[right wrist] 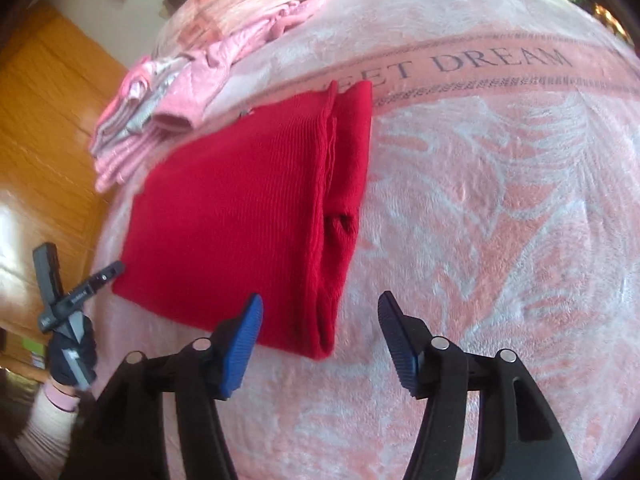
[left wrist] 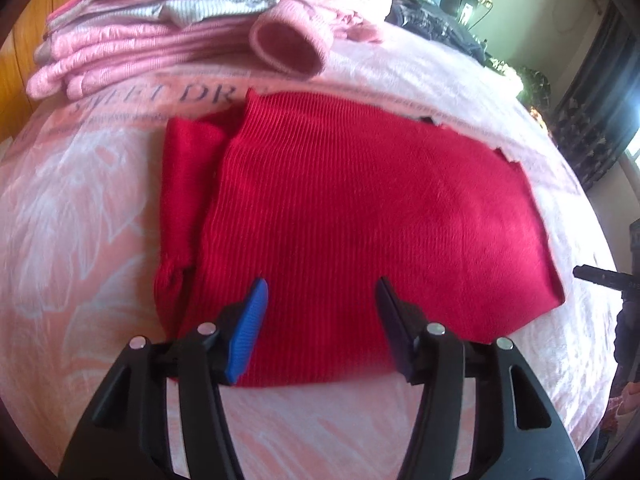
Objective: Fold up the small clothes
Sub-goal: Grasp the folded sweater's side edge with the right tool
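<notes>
- Looking along our left gripper [left wrist: 320, 300], we see both jaws spread wide with nothing between them, hanging over the near edge of a folded red ribbed knit garment [left wrist: 340, 208].
- We find the garment lying flat on a pink blanket [left wrist: 80, 208] printed "SWEET DREAM", straight ahead of the left jaws and running away from them.
- We see a narrower folded layer of the same garment showing to the left of those jaws.
- Beyond the garment, far ahead of the left jaws, we see a stack of folded pink and grey clothes [left wrist: 160, 40].
- Our right gripper [right wrist: 320, 312] is also wide open and empty; the garment [right wrist: 240, 208] lies ahead and left of its jaws, its near corner just in front of the left blue pad.
- Far left of the right jaws, we see a gloved hand [right wrist: 74, 354] holding the other tool.
</notes>
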The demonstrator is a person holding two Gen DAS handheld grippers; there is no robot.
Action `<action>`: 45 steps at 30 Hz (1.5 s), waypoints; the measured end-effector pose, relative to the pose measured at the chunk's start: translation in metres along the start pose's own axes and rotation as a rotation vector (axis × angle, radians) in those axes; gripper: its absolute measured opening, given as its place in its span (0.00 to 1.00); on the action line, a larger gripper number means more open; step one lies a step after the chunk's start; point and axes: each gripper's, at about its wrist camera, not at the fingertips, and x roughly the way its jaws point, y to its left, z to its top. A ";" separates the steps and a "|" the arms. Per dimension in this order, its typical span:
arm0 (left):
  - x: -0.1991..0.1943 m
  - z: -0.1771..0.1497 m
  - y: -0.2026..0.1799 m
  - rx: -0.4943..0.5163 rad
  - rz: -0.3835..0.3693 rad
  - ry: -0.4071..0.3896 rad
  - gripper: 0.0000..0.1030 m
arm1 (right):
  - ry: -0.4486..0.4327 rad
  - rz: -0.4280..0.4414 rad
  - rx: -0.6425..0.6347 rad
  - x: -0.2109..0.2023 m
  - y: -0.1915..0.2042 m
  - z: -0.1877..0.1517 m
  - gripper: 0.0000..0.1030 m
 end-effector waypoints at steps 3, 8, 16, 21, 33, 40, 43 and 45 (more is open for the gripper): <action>0.009 0.015 -0.001 -0.025 -0.017 0.004 0.55 | 0.019 -0.006 0.005 0.012 0.000 0.015 0.62; 0.034 0.029 0.003 -0.043 -0.013 0.051 0.55 | 0.076 -0.012 0.044 0.039 -0.006 0.033 0.62; 0.054 0.025 0.003 0.017 -0.021 0.089 0.61 | 0.074 -0.041 0.052 0.061 -0.003 0.045 0.39; 0.058 0.026 -0.005 0.062 -0.011 0.093 0.65 | 0.068 0.003 0.129 0.066 -0.014 0.046 0.19; 0.056 0.023 0.003 0.032 -0.040 0.079 0.65 | 0.059 0.005 0.109 0.067 -0.013 0.043 0.12; 0.048 0.026 0.013 -0.022 -0.102 0.080 0.64 | 0.063 0.010 0.174 0.058 -0.006 0.049 0.10; 0.040 0.026 0.024 -0.062 -0.151 0.079 0.62 | 0.031 0.036 0.168 0.042 0.010 0.058 0.09; 0.038 0.025 0.031 -0.067 -0.170 0.086 0.61 | 0.006 0.051 0.137 0.031 0.031 0.066 0.09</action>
